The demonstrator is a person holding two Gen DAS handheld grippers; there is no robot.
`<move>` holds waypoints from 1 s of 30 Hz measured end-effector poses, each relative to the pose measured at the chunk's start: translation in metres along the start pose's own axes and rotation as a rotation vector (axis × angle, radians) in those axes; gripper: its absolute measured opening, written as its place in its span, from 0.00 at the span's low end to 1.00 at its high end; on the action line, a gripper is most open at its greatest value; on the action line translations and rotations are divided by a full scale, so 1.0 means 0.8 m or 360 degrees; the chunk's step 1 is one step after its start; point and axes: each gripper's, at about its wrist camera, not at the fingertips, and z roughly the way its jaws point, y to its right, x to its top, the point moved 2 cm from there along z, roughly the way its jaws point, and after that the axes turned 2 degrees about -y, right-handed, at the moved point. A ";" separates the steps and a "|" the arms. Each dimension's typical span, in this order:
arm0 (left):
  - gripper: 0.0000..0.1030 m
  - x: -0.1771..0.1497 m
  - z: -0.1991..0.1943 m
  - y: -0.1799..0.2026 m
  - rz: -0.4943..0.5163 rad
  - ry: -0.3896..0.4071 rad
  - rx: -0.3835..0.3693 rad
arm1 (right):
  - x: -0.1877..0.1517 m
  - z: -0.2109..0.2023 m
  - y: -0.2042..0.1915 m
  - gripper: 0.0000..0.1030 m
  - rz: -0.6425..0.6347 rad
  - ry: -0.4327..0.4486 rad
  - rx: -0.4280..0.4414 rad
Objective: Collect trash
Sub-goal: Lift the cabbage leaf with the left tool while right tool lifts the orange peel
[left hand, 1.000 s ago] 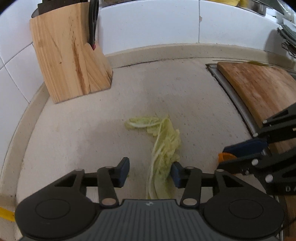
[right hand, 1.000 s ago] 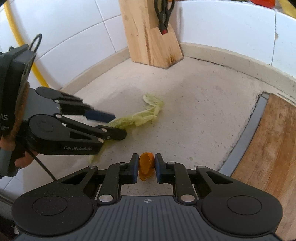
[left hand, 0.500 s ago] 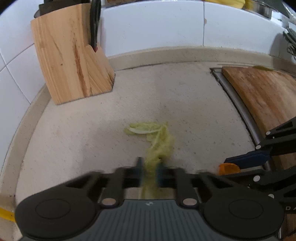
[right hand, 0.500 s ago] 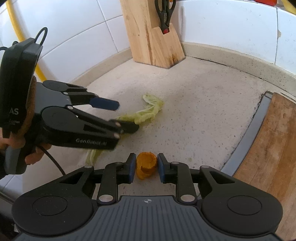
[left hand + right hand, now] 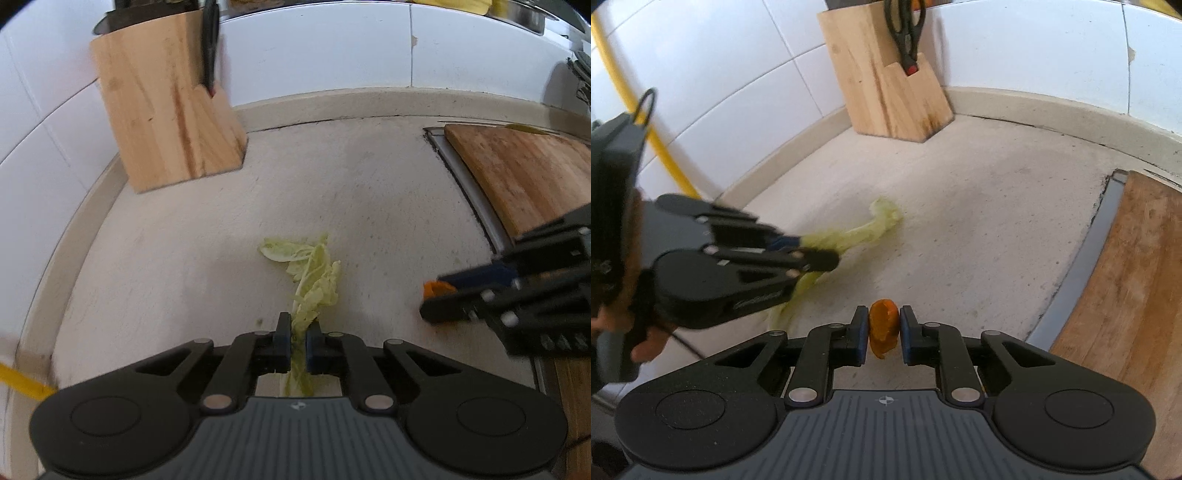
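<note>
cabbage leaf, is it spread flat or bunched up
Bunched up: the cabbage leaf is crumpled into a narrow strip, its near end pinched in the left tool.

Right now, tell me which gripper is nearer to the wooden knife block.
Left. The left gripper, shut on the cabbage leaf, sits on the side of the counter toward the knife block. The right gripper, closing on the orange peel, sits farther off, beside the cutting board.

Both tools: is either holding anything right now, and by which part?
Left tool pinches the cabbage leaf at its near stem end. Right tool is closing on the orange peel, gripped across its middle.
</note>
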 end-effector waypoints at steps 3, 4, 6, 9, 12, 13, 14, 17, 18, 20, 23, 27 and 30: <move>0.04 -0.017 -0.007 -0.007 -0.0022 -0.0023 0.0021 | 0.000 0.010 0.002 0.23 0.0000 0.0001 -0.0042; 0.05 -0.021 -0.009 -0.008 -0.0023 -0.0018 0.0030 | -0.001 0.012 0.002 0.23 -0.0007 0.0004 -0.0047; 0.13 -0.024 -0.010 -0.011 -0.0031 -0.0020 0.0021 | -0.001 0.013 0.001 0.29 -0.0037 0.0011 -0.0043; 0.39 -0.027 -0.011 -0.011 -0.0066 0.0004 -0.0009 | 0.000 0.015 0.000 0.37 -0.0097 0.0010 -0.0036; 0.45 -0.023 -0.016 -0.006 -0.0040 0.0060 0.0013 | -0.002 0.013 -0.004 0.58 -0.0158 0.0018 -0.0047; 0.51 -0.020 -0.016 -0.006 -0.0028 0.0080 0.0026 | -0.003 0.012 -0.005 0.61 -0.0178 0.0016 -0.0046; 0.54 -0.017 -0.015 -0.006 -0.0021 0.0099 0.0041 | -0.004 0.011 -0.007 0.64 -0.0199 0.0017 -0.0041; 0.54 -0.011 -0.005 -0.010 -0.0007 0.0106 0.0070 | -0.004 0.012 -0.009 0.63 -0.0228 0.0016 -0.0032; 0.45 -0.011 -0.002 -0.010 -0.0009 0.0092 0.0073 | -0.003 0.013 -0.009 0.61 -0.0227 0.0023 -0.0033; 0.24 -0.013 0.003 -0.010 -0.0013 0.0056 0.0074 | 0.000 0.015 -0.007 0.50 -0.0220 0.0036 -0.0055; 0.06 -0.016 0.000 -0.008 -0.0026 0.0040 0.0073 | -0.001 0.014 -0.007 0.30 -0.0234 0.0022 -0.0087; 0.03 -0.022 -0.014 -0.006 -0.0038 0.0055 0.0075 | -0.005 0.009 -0.011 0.23 -0.0207 0.0024 -0.0104; 0.03 -0.026 -0.027 -0.008 -0.0068 0.0078 0.0085 | -0.008 0.005 -0.017 0.22 -0.0175 0.0014 -0.0093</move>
